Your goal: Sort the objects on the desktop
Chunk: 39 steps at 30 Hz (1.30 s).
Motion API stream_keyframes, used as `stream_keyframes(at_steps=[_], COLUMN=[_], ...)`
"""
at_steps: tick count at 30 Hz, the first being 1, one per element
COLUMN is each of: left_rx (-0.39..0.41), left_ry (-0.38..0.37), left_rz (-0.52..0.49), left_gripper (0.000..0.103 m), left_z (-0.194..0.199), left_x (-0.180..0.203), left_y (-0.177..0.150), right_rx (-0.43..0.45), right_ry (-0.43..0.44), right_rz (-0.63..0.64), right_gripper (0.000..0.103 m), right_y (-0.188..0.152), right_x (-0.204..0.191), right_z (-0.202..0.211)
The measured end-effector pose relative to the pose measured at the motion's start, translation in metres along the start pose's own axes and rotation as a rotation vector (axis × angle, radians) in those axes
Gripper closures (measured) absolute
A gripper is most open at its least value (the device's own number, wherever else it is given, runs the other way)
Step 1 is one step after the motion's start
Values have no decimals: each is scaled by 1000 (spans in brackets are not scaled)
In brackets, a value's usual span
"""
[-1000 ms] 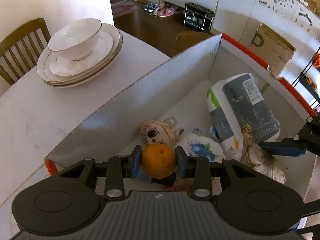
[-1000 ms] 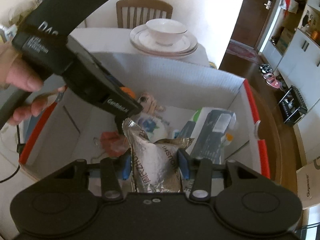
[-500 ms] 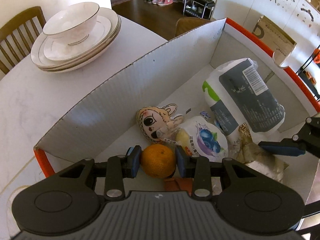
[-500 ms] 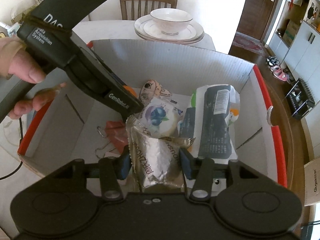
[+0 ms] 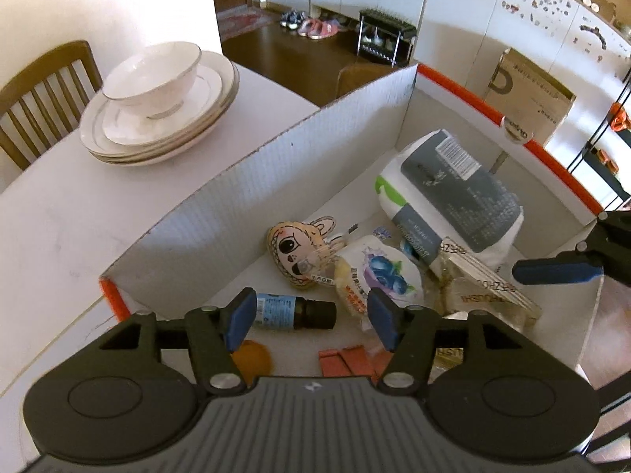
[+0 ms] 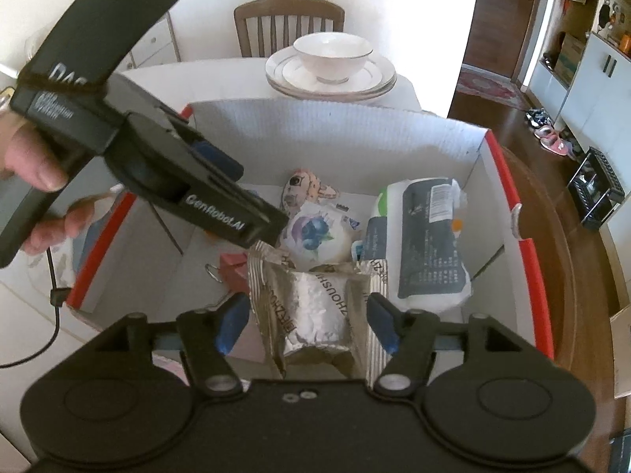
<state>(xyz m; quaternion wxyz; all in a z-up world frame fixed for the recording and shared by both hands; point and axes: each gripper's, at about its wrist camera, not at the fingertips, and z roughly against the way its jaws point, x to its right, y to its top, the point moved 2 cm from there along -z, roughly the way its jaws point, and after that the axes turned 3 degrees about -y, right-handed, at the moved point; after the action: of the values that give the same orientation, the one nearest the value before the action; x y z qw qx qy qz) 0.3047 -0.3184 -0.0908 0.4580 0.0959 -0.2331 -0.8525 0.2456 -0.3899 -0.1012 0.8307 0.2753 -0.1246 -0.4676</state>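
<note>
Now my left gripper (image 5: 309, 317) had just spread its jaws, nothing between them; the round orange fruit (image 5: 252, 358) lay below on the white cardboard box (image 5: 252, 193) floor. My right gripper (image 6: 305, 323) had just opened too, pads clear of the crinkled silver foil pouch (image 6: 315, 307).

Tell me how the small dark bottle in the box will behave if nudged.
The dark bottle lies on its side on the box floor, so it would probably roll. It looks like glass: likely rigid, perhaps slippery and breakable.
</note>
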Motion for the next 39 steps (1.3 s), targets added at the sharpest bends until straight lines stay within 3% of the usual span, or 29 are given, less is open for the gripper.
stream_keyframes(at_steps=[5, 13, 15, 21, 33, 35, 39], left_rx=[59, 142, 156, 232, 266, 271, 284], left_ry=[13, 32, 24, 49, 37, 43, 48], left_rz=[16, 27, 32, 22, 28, 29, 38], left_gripper=[33, 33, 33, 33, 33, 24, 20], left_z=[24, 60, 70, 99, 128, 131, 136], left_x=[1, 2, 4, 11, 16, 16, 13], left_y=[-6, -21, -28, -48, -84, -88, -95], right_rx=[34, 68, 80, 105, 155, 166, 203], right_ry=[-4, 4, -1, -11, -19, -18, -11], right_rz=[-24, -56, -65, -94, -144, -155, -174], right_gripper=[31, 31, 23, 22, 18, 16, 10], right_y=[-1, -5, -5, -9, -21, -23, -24], right_x=[4, 9, 9, 11, 3, 1, -3], right_z=[14, 33, 36, 43, 54, 57, 64])
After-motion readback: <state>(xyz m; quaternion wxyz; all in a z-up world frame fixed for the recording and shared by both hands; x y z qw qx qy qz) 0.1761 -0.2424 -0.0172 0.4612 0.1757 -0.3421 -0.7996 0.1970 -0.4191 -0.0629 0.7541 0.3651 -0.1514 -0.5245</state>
